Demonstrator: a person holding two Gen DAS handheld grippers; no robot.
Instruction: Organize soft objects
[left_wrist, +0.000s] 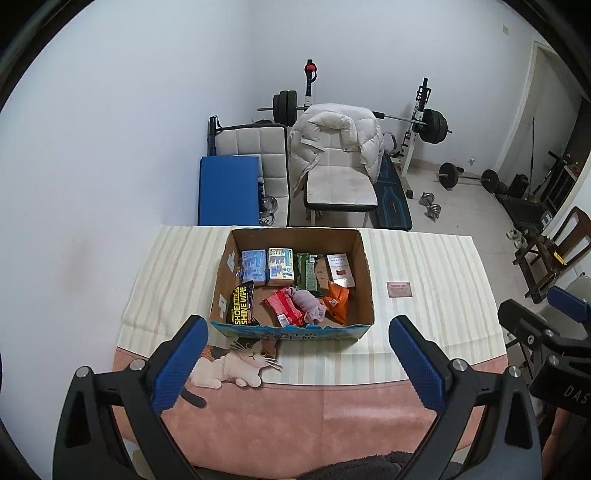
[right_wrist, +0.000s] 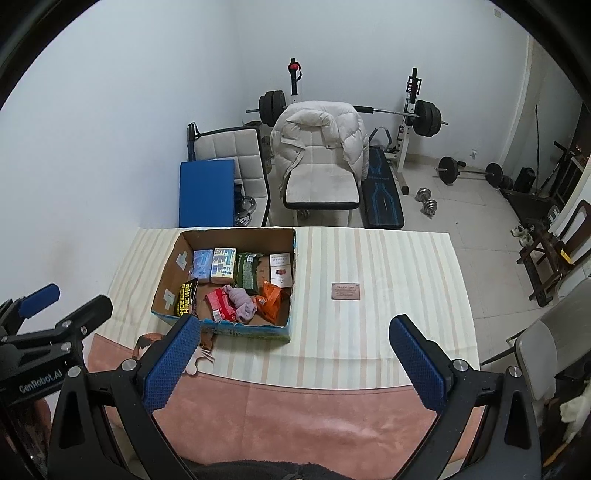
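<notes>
An open cardboard box (left_wrist: 364, 258) (right_wrist: 170, 273) stands on the striped tablecloth. It holds soft packs: a blue tissue pack (left_wrist: 253, 266), a white-blue pack (left_wrist: 280, 266), a green pack (left_wrist: 308, 270), a black shoe-wipe pack (left_wrist: 242, 304), a red pack (left_wrist: 285, 305), a mauve cloth (left_wrist: 309, 304) (right_wrist: 242, 301) and an orange pack (left_wrist: 337, 301). My left gripper (left_wrist: 297, 349) is open and empty, held above the table just in front of the box. My right gripper (right_wrist: 295, 349) is open and empty, in front and to the right of the box.
A small brown card (left_wrist: 399, 289) (right_wrist: 345, 291) lies on the cloth right of the box. A cat picture (left_wrist: 240, 360) is printed near the front edge. Beyond the table stand a chair with a white jacket (left_wrist: 334, 144), a blue pad (left_wrist: 228, 190) and weights.
</notes>
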